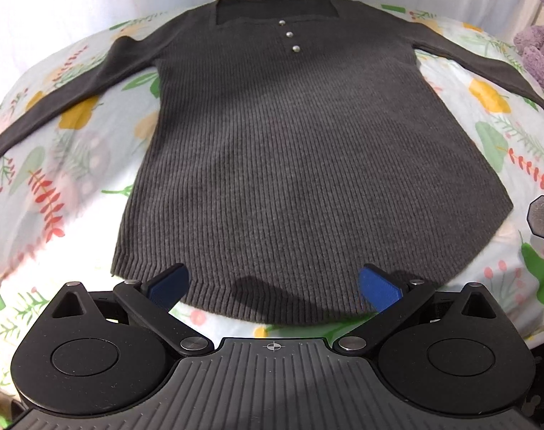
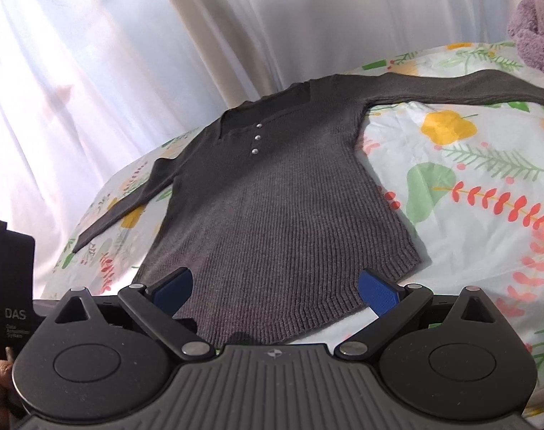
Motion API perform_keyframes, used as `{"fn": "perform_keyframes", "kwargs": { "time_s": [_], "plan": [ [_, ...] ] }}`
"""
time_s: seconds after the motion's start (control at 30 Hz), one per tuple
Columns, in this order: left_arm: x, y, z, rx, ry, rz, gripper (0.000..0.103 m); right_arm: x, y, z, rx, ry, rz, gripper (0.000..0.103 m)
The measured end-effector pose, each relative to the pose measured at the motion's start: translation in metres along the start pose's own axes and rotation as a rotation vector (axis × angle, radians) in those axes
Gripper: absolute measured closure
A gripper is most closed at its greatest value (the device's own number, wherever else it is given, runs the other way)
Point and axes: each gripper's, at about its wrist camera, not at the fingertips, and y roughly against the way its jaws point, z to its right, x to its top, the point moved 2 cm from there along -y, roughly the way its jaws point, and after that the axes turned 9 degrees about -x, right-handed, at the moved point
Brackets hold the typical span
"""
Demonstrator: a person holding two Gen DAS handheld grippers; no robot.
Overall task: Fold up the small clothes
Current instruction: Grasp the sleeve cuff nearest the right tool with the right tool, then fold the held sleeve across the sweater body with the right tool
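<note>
A dark grey ribbed sweater with three pearl buttons lies flat, front up, on a floral bedsheet, both sleeves spread out sideways. It also shows in the right wrist view. My left gripper is open and empty, just above the sweater's bottom hem near its middle. My right gripper is open and empty, above the hem toward the sweater's right corner. Its blue pads touch nothing.
A purple plush toy sits at the far right of the bed, near the right sleeve end. White curtains hang behind the bed. The other gripper's body shows at the left edge of the right wrist view.
</note>
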Motion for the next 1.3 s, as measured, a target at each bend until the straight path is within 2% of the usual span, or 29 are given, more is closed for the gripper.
{"fn": "perform_keyframes", "kwargs": {
  "time_s": [0.07,0.2,0.3,0.4,0.5,0.63,0.73,0.83,0.9,0.93,0.97,1.0,1.03,1.07,1.17,1.3],
  "plan": [
    [0.009,-0.002,-0.003,-0.001,0.007,0.022,0.000,0.006,-0.004,0.016,-0.014,-0.055,-0.017,0.004],
    [0.034,-0.012,-0.012,0.043,0.028,0.063,0.000,0.029,-0.010,0.070,-0.140,-0.160,0.028,0.004],
    [0.055,-0.026,-0.018,0.053,0.060,0.072,0.000,0.058,-0.002,0.123,-0.221,-0.262,0.159,0.004],
    [0.073,-0.043,-0.022,0.047,0.125,0.079,0.000,0.093,0.005,0.180,-0.348,-0.374,0.295,0.004],
    [0.087,-0.058,-0.025,0.069,0.187,0.073,0.000,0.122,-0.002,0.231,-0.446,-0.450,0.338,0.004],
    [0.098,-0.071,-0.023,0.103,0.202,0.078,0.000,0.141,-0.015,0.295,-0.455,-0.615,0.391,0.004],
    [0.102,-0.077,-0.020,0.139,0.190,0.073,0.000,0.144,-0.025,0.327,-0.464,-0.715,0.419,0.004],
    [0.105,-0.084,-0.020,0.160,0.201,0.062,0.000,0.144,-0.035,0.346,-0.408,-0.782,0.418,0.006],
    [0.105,-0.088,-0.022,0.156,0.213,0.049,0.000,0.148,-0.041,0.348,-0.412,-0.781,0.428,0.014],
    [0.105,-0.090,-0.022,0.153,0.218,0.044,0.000,0.151,-0.042,0.350,-0.430,-0.781,0.427,0.026],
    [0.105,-0.092,-0.022,0.149,0.220,0.044,0.000,0.154,-0.045,0.354,-0.434,-0.790,0.417,0.051],
    [0.105,-0.092,-0.022,0.146,0.219,0.051,0.000,0.156,-0.049,0.358,-0.426,-0.805,0.397,0.065],
    [0.105,-0.093,-0.021,0.146,0.215,0.054,0.000,0.157,-0.053,0.364,-0.424,-0.834,0.374,0.087],
    [0.105,-0.094,-0.021,0.143,0.210,0.055,0.000,0.157,-0.055,0.368,-0.430,-0.848,0.381,0.095],
    [0.103,-0.095,-0.026,0.113,0.228,0.063,0.000,0.163,-0.057,0.366,-0.444,-0.817,0.379,0.095],
    [0.104,-0.096,-0.032,0.082,0.197,0.041,0.000,0.184,-0.042,0.319,-0.483,-0.598,0.485,0.095]
  ]
}}
